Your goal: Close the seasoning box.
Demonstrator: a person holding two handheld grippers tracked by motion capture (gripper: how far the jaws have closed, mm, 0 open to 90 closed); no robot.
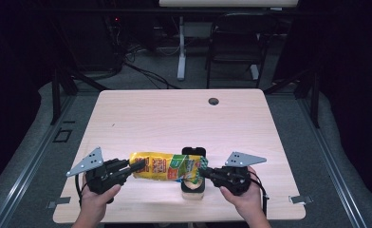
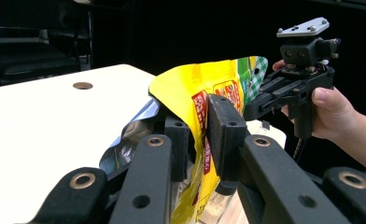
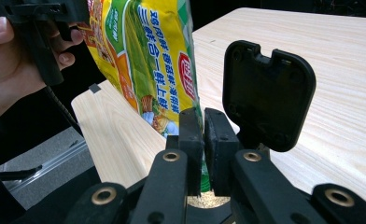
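Both hands reach inward, level: left claw [image 1: 137, 166] and right claw [image 1: 204, 172] each clamp the yellow bag [image 1: 167, 167] ends.

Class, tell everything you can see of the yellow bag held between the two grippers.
The yellow bag is a glossy printed pouch, yellow with green and red panels and a silvery inside. It hangs lengthwise above the table, over a black-lidded container of pale grains. The left gripper pinches one wall at its opened end; the right gripper is clamped on the other end.

The far desk [image 1: 174, 114] lies open to pass over; near the front, the bag [image 1: 167, 167], box [image 1: 193, 186] and raised lid [image 1: 194, 152] block the way.
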